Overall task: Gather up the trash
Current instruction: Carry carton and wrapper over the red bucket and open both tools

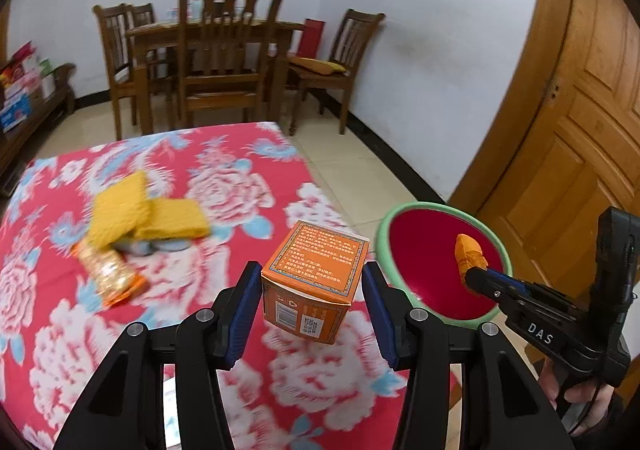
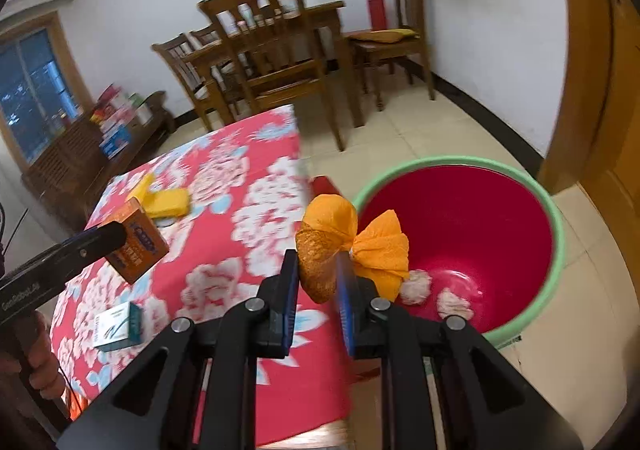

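My left gripper (image 1: 312,286) is shut on an orange cardboard box (image 1: 316,282) and holds it above the red floral tablecloth (image 1: 224,185); it also shows in the right wrist view (image 2: 138,246). My right gripper (image 2: 318,286) is shut on an orange crumpled wrapper (image 2: 332,246) beside the rim of a red bucket with a green rim (image 2: 556,234). In the left wrist view the wrapper (image 1: 470,252) hangs over the bucket (image 1: 420,205). Two pale paper wads (image 2: 418,286) lie in the bucket.
On the table lie yellow sponges (image 1: 144,213), an orange snack packet (image 1: 108,270) and a white-and-teal small box (image 2: 116,326). Wooden chairs and a dining table (image 1: 224,61) stand behind. A wooden door (image 1: 580,137) is at the right.
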A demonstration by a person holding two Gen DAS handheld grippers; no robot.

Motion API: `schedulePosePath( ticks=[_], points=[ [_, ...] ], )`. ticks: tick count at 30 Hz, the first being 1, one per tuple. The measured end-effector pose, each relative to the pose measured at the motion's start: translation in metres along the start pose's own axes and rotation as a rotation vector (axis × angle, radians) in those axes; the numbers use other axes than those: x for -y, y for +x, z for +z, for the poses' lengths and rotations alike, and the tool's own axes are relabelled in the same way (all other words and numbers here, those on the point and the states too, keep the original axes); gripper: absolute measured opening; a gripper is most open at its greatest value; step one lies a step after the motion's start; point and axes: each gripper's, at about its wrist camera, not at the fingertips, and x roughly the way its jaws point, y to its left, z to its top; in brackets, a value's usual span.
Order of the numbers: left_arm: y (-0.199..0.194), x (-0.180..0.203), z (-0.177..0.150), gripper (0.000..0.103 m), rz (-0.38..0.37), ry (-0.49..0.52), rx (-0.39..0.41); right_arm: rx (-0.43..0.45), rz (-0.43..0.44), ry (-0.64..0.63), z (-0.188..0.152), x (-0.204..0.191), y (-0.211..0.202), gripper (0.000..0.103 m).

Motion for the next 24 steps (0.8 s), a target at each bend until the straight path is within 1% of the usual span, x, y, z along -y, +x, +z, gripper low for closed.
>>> schedulePosePath(
  ticks=[5,15,19,23,24],
  points=[
    [0.017,0.021,0.004,0.052,-0.032,0.031,-0.021,0.0,-0.05,0.039,0.0,0.026,0.002,0.021],
    [0.054,0.053,0.006,0.052,-0.073,0.088,-0.068,-0.028,-0.105,0.125,-0.006,0.071,0.015,0.023],
    [0.066,0.062,0.006,0.052,-0.079,0.101,-0.086,-0.031,-0.114,0.154,-0.007,0.085,0.015,0.024],
    [0.08,0.072,0.008,0.052,-0.088,0.109,-0.106,-0.029,-0.129,0.167,-0.006,0.095,0.013,0.026],
    [0.083,0.075,0.007,0.052,-0.09,0.115,-0.109,-0.027,-0.131,0.171,-0.006,0.098,0.012,0.028]
  ],
)
